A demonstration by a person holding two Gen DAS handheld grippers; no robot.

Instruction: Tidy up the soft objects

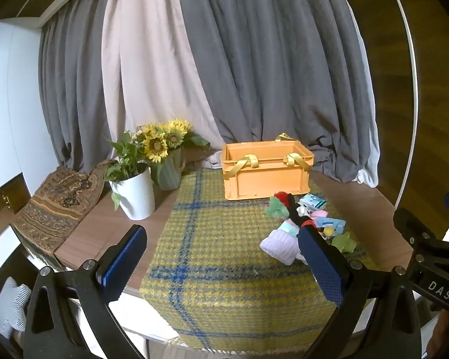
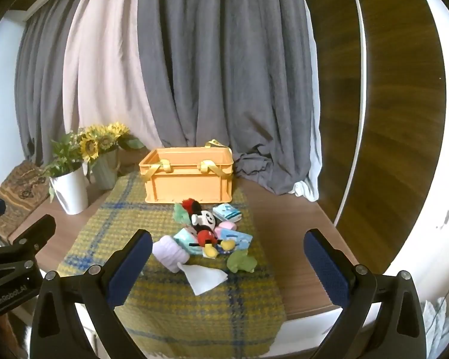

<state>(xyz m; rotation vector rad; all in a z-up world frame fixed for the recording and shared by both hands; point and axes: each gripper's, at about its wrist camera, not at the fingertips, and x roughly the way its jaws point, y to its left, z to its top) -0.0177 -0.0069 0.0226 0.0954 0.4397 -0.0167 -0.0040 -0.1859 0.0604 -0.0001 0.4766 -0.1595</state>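
A pile of soft objects lies on the yellow-blue plaid cloth (image 2: 170, 308): a Mickey Mouse plush (image 2: 205, 227), a lavender knitted roll (image 2: 170, 252), a green plush (image 2: 242, 261), tissue packs (image 2: 227, 211) and a white tissue (image 2: 205, 276). An orange crate (image 2: 188, 176) with yellow handles stands behind the pile, open and seemingly empty. My right gripper (image 2: 227, 260) is open and empty, just short of the pile. My left gripper (image 1: 221, 257) is open and empty, left of the pile (image 1: 302, 227); its right finger hides part of the pile. The crate (image 1: 266, 173) shows beyond.
A white pot with a plant (image 1: 134, 191) and a green vase of sunflowers (image 1: 167, 167) stand at the table's back left. A patterned brown cloth (image 1: 57, 206) drapes over the left edge. Grey and pink curtains hang behind. Bare wooden tabletop (image 2: 287, 239) lies right of the cloth.
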